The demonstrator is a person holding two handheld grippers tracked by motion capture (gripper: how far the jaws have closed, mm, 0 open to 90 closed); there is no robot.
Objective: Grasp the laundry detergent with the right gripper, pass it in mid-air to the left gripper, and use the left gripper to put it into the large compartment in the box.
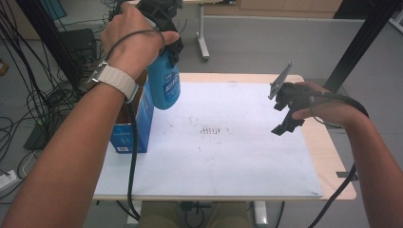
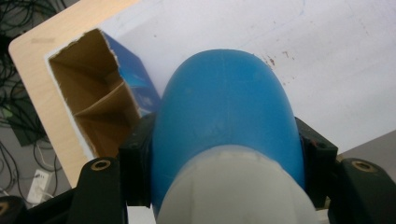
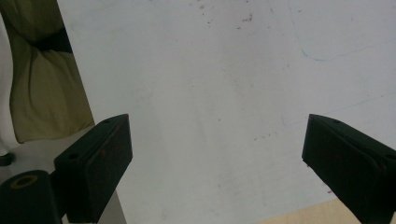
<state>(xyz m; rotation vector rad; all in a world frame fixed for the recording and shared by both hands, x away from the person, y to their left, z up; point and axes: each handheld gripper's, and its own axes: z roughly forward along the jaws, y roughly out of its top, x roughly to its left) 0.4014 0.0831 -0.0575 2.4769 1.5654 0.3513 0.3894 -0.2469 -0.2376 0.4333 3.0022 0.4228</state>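
A blue bottle (image 1: pixel 166 84) with a label hangs in the air over the table's left side, held near its top by my left gripper (image 1: pixel 167 47), which is shut on it. In the left gripper view the blue bottle (image 2: pixel 224 116) with its white neck sits clamped between the two black jaws. Just left of and below it stands an open blue cardboard box (image 1: pixel 138 121), whose brown inside and divider (image 2: pixel 95 109) show from above. My right gripper (image 1: pixel 286 111) hovers over the table's right side, open, with nothing between its fingers (image 3: pixel 95 161).
A white sheet (image 1: pixel 214 142) with faint marks covers most of the wooden table (image 1: pixel 332 156). Cables and dark equipment lie on the floor to the left, and a black frame post stands at the far right.
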